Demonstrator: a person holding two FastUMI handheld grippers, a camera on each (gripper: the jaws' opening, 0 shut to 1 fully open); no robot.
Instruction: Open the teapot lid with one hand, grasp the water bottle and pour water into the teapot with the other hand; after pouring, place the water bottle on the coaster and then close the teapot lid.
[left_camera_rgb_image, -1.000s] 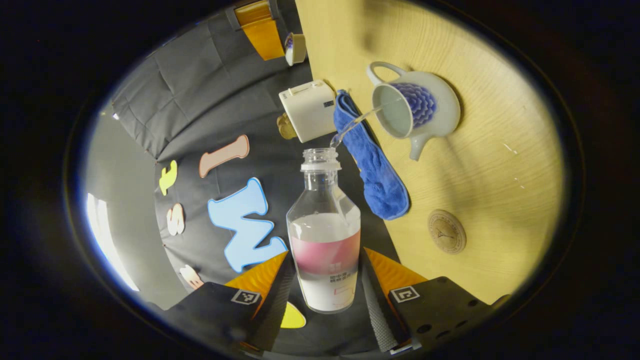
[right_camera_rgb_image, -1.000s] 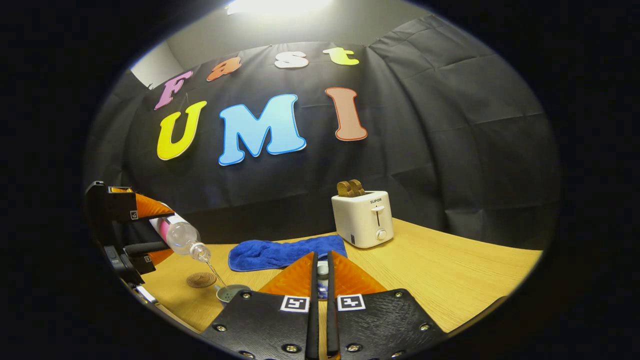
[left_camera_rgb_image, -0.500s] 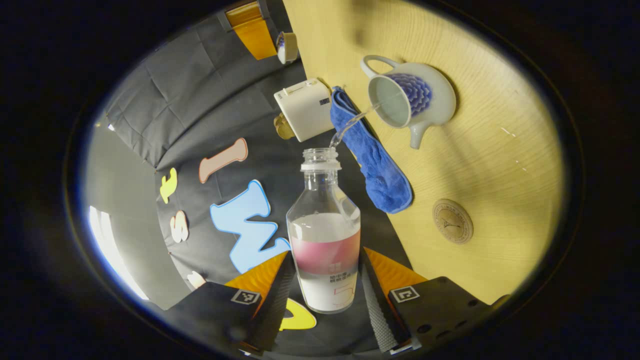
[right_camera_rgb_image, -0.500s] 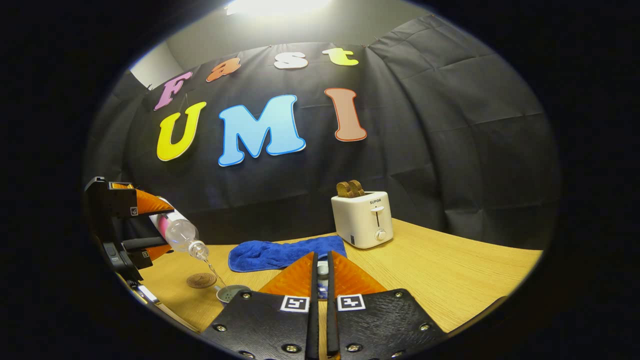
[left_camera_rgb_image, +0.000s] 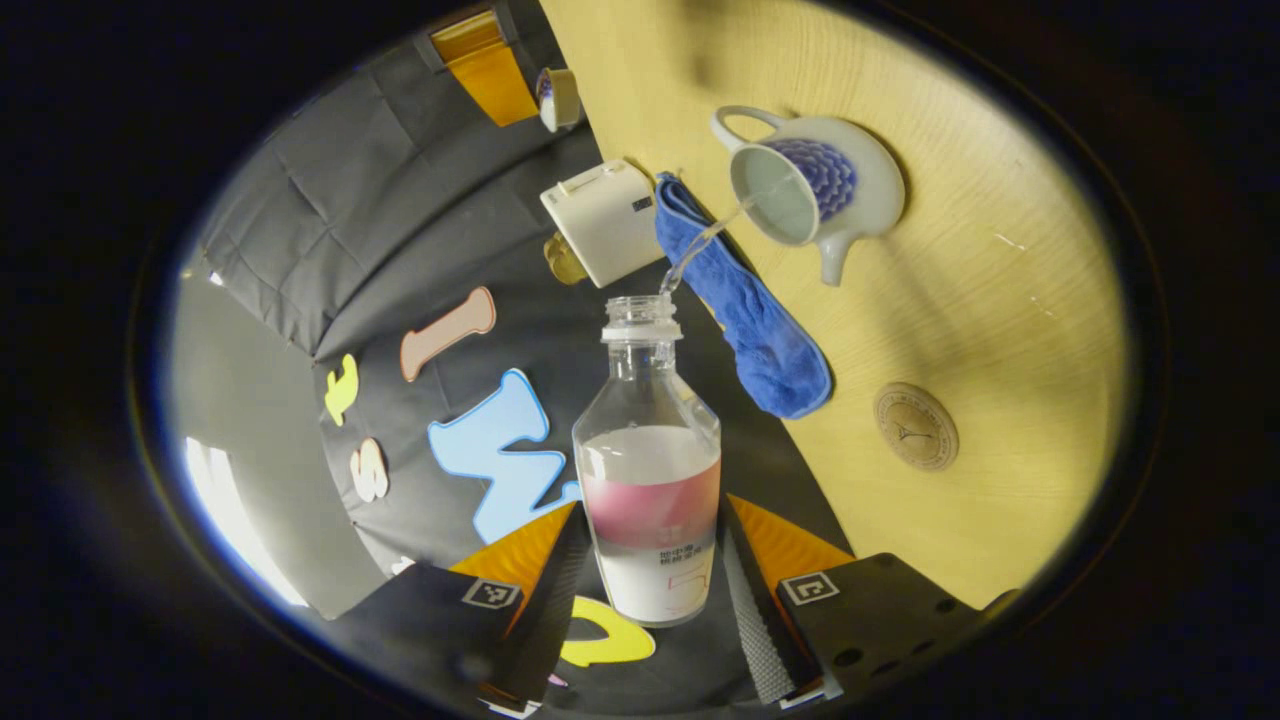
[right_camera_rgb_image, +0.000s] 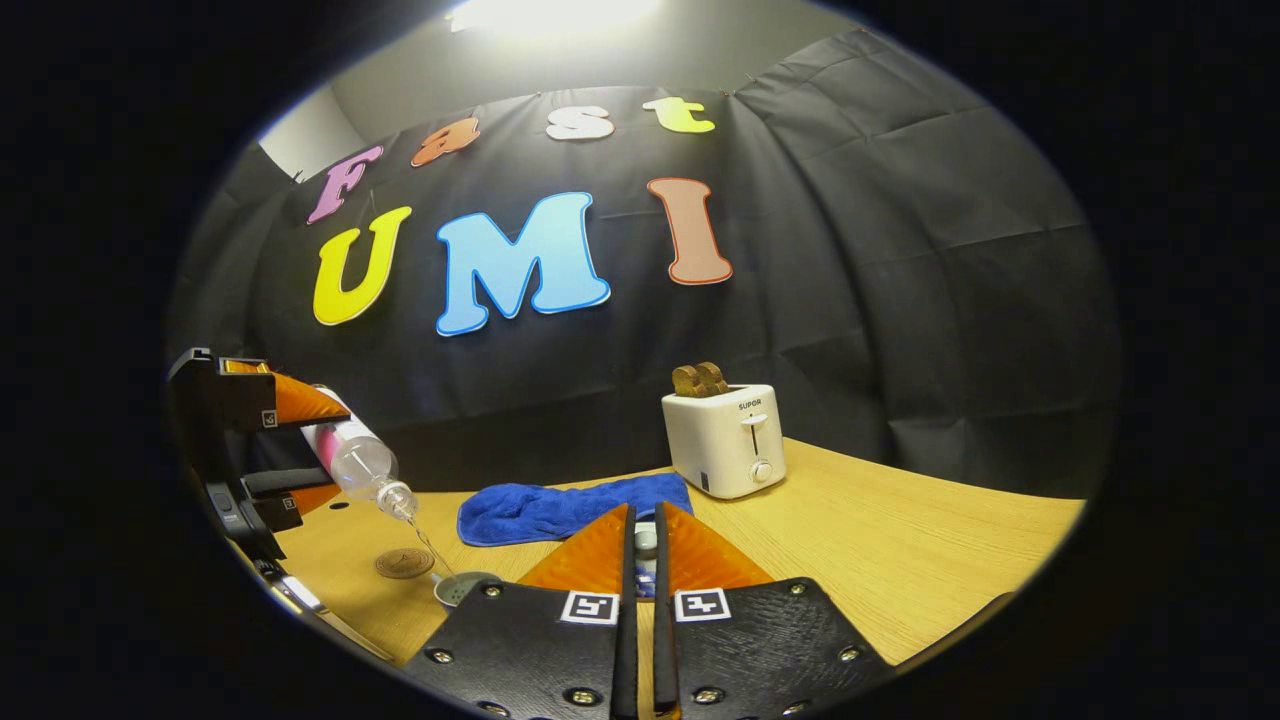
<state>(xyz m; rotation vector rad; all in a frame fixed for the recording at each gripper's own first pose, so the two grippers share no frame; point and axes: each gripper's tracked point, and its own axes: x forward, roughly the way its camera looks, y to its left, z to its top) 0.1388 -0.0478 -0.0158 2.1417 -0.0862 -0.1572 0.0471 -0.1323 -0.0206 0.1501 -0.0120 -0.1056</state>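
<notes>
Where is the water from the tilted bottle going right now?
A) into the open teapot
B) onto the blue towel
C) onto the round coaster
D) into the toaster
A: in the left gripper view a thin stream runs from the mouth of the water bottle into the open top of the teapot.

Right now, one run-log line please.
phase: pouring | left gripper: holds water bottle tilted | stream into teapot | right gripper: holds lid | coaster: bare

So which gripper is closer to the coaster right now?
Left, as far as the views show. The left gripper hangs above the table beside the coaster, tilting the water bottle. The right gripper, shut on the teapot lid, sits farther along the table.
</notes>
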